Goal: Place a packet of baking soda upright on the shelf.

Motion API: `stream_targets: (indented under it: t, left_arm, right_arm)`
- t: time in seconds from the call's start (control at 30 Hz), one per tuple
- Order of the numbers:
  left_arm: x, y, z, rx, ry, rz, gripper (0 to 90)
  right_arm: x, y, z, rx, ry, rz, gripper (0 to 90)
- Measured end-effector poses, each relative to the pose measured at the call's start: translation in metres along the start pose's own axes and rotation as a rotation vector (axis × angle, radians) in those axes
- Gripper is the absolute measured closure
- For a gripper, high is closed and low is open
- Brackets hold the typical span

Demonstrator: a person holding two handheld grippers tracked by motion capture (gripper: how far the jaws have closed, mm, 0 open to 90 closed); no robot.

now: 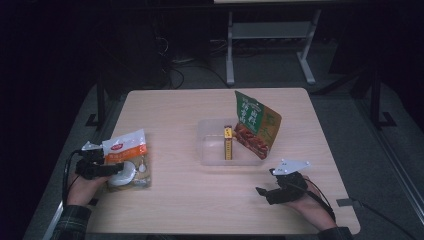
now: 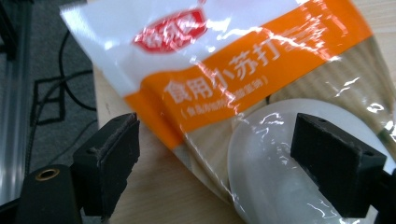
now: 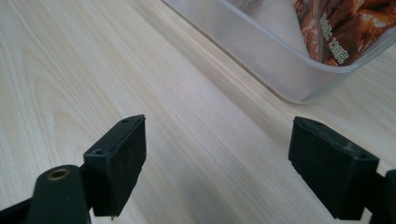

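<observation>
Hovering left claw [image 2: 215,163] wide over pouch [image 2: 243,88]

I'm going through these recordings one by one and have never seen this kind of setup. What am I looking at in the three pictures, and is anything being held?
There is no robot here: a person sits at a wooden table with a hand-held two-jaw tool in each hand. The high view looks down from above the person's side; the left tool is at its left, the right tool at its right. The other two pictures come from cameras riding on each tool, looking along its black jaws.

On the table lie a white and orange bag and a clear plastic bin. In the bin stand a green and orange snack pouch and a slim yellow pack.

In the left gripper view the jaws stand open at either side of the bag's lower end; no grip shows. The right tool's jaws stand open over bare wood near the bin.
</observation>
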State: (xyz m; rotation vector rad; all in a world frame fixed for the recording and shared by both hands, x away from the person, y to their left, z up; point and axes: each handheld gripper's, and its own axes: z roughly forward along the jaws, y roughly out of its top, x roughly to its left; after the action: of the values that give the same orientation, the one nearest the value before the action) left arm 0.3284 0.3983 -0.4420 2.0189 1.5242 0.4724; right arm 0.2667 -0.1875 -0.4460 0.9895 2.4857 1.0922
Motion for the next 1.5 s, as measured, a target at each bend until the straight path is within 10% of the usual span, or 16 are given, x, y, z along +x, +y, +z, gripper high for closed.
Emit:
stream_targets:
  t: [0.47, 0.77, 1.13, 1.5]
  left_arm:
    - [-0.007, 0.003, 0.005, 0.004, -0.129, -0.018, 38.4]
    - [-0.009, 0.007, 0.006, -0.007, -0.155, 0.009, 85.2]
    - [-0.025, 0.015, -0.008, -0.081, -0.278, 0.093, 89.4]
    - [-0.068, 0.027, -0.040, -0.268, -0.438, 0.178, 89.9]
  right_arm:
    - [0.000, 0.000, 0.000, 0.003, 0.002, -0.001, 19.1]
    - [0.002, 0.001, 0.002, 0.010, 0.025, -0.011, 19.6]
    - [0.005, 0.006, 0.002, 0.023, 0.088, 0.025, 23.2]
    - [0.019, 0.022, 0.013, -0.048, 0.295, 0.075, 24.8]
